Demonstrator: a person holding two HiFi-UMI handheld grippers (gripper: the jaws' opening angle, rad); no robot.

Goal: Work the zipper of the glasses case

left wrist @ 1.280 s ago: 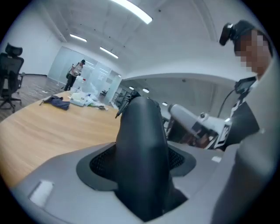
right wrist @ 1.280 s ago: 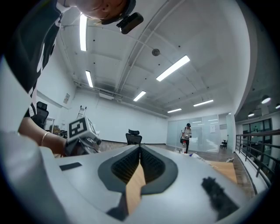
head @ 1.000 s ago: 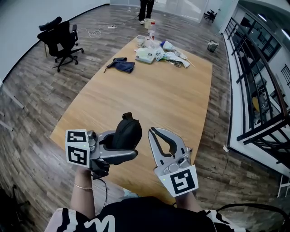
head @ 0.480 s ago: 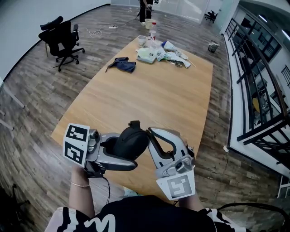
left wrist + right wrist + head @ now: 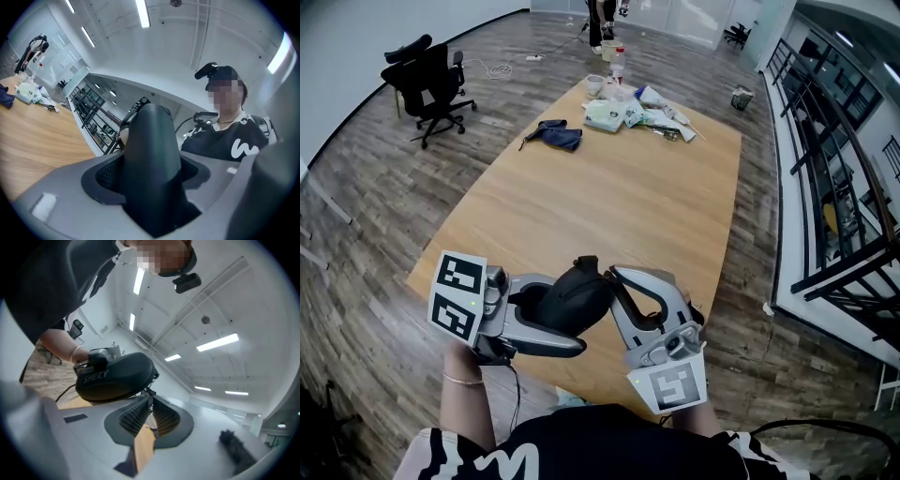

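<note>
A black zippered glasses case (image 5: 570, 298) hangs in the air over the near edge of the wooden table (image 5: 619, 187). My left gripper (image 5: 567, 314) is shut on it, its wide grey jaws clamping the case's two flat sides. From the left gripper view the case (image 5: 152, 159) fills the gap between the pads. My right gripper (image 5: 617, 281) meets the case's right end. Seen from the right gripper view, the case (image 5: 112, 376) lies just above the jaws. Their ribbed pads (image 5: 133, 416) close to a narrow wedge on the small zipper pull (image 5: 149, 393).
At the table's far end lie bags, cups and a bottle (image 5: 628, 108). A dark cloth (image 5: 555, 134) rests nearer on the left. An office chair (image 5: 427, 84) stands on the floor at left, a metal railing (image 5: 839, 159) runs along the right, and a person (image 5: 602, 19) stands beyond the table.
The left gripper carried the case rightward and tipped it over towards the right gripper. The right gripper rolled and closed in, so its tips now sit at the case's end.
</note>
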